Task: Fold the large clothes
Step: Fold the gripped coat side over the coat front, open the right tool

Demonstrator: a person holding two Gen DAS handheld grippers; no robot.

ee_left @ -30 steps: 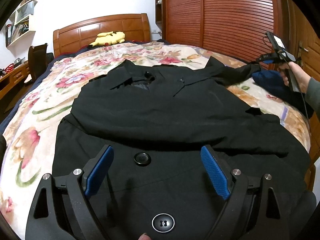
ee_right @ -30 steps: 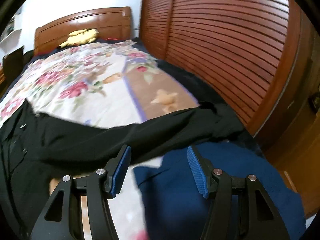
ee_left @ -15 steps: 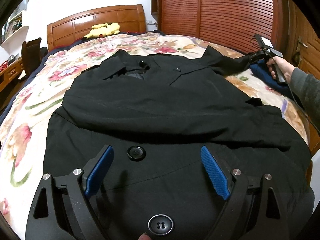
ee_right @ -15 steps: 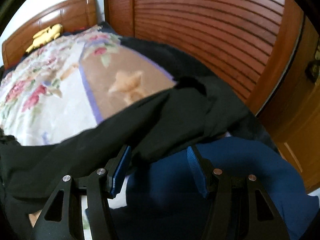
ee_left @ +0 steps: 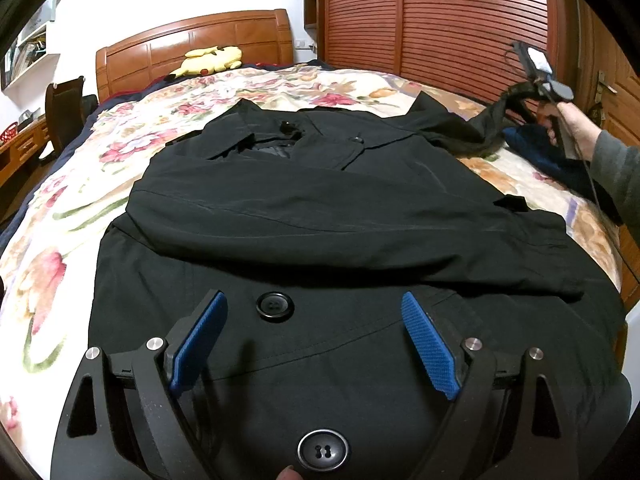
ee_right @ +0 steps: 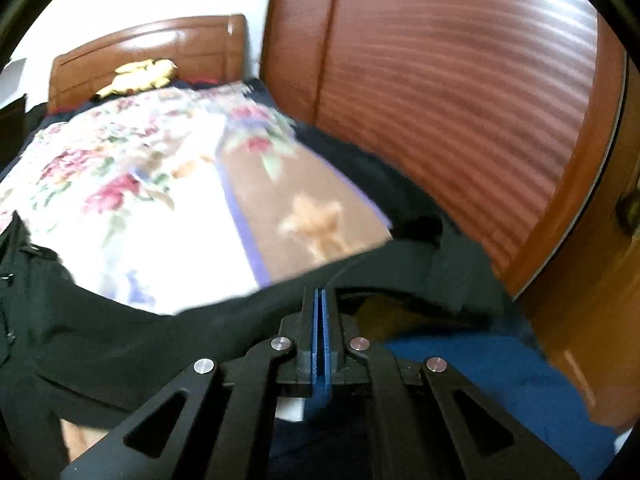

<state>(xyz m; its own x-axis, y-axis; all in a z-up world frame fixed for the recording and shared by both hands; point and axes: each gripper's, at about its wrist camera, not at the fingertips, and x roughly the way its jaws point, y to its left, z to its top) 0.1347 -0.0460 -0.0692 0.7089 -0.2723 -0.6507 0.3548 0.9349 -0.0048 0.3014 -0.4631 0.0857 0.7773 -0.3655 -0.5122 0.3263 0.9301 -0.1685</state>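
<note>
A black coat [ee_left: 320,216] lies spread front-up on a floral quilt [ee_left: 80,208] covering a bed with a wooden headboard [ee_left: 192,40], where a yellow plush toy [ee_left: 212,60] rests at the far end. The coat's left sleeve is folded across its chest, the collar pointing far, two large buttons [ee_left: 274,306] showing near the hem. Over that near hem hovers the left gripper [ee_left: 316,336], its blue pads [ee_left: 200,340] wide apart with nothing between them. At far right, beside a slatted wooden wardrobe [ee_left: 440,28], a hand [ee_left: 576,128] in a grey cuff holds the right gripper [ee_right: 320,300]. Its jaws have just snapped together, the pads meeting at the edge of the coat's right sleeve [ee_right: 240,332], which is raised off the bed in the left view; whether cloth sits between the pads is hard to tell. A blue garment [ee_right: 480,384] lies just beneath.
</note>
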